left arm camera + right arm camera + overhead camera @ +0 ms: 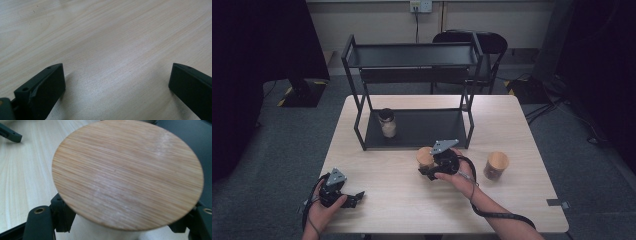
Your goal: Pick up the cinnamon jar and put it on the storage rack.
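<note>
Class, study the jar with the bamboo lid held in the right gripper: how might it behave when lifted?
The jar looks rigid, perhaps glass, so probably fragile. The right gripper clamps below its lid, and smooth walls may slip. Upright and fairly tall, it might tip if nudged.

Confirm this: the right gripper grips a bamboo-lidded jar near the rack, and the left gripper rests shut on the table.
Not quite: the left gripper is open, its jaws wide apart over bare table in the left gripper view. The right gripper does grip the jar.

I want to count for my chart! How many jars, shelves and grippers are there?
Jars: 3, one on the shelf, one in the right hand-held gripper, one at the right
Shelf rack: 1
Hand-held grippers: 2, left, right
Total: 6
</note>
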A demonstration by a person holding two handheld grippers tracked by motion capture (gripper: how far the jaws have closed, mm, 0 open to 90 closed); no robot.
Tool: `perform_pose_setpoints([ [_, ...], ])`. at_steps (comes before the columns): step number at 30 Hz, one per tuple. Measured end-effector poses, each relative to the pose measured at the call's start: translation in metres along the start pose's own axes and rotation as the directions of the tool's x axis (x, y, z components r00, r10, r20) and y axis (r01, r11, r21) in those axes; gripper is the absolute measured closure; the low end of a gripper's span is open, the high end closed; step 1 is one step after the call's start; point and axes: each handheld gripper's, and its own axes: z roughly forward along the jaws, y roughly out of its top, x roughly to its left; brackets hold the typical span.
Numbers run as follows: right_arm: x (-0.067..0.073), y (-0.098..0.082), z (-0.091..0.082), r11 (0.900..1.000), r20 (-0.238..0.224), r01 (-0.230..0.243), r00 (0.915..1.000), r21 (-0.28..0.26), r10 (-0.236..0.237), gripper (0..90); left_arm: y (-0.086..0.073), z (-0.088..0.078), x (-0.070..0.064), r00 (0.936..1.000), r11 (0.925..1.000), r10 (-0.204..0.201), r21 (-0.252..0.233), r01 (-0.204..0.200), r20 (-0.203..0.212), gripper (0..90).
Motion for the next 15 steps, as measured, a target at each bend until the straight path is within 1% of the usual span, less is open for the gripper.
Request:
perform_pose_setpoints([
  [7,-0.006,0.006,0.002,1.0,0.013,-0.002,0.9999,0.0,0.002,25.0,0.0,0.0,0.0,1.0,1.0,0.0,0.0,0.0,0.0,0.2],
  [15,-0.011,0.01,0.008,1.0,0.019,-0.009,0.9998,0.006,0.009,25.0,0.0,0.0,0.0,1.0,1.0,0.0,0.0,0.0,0.0,0.2],
])
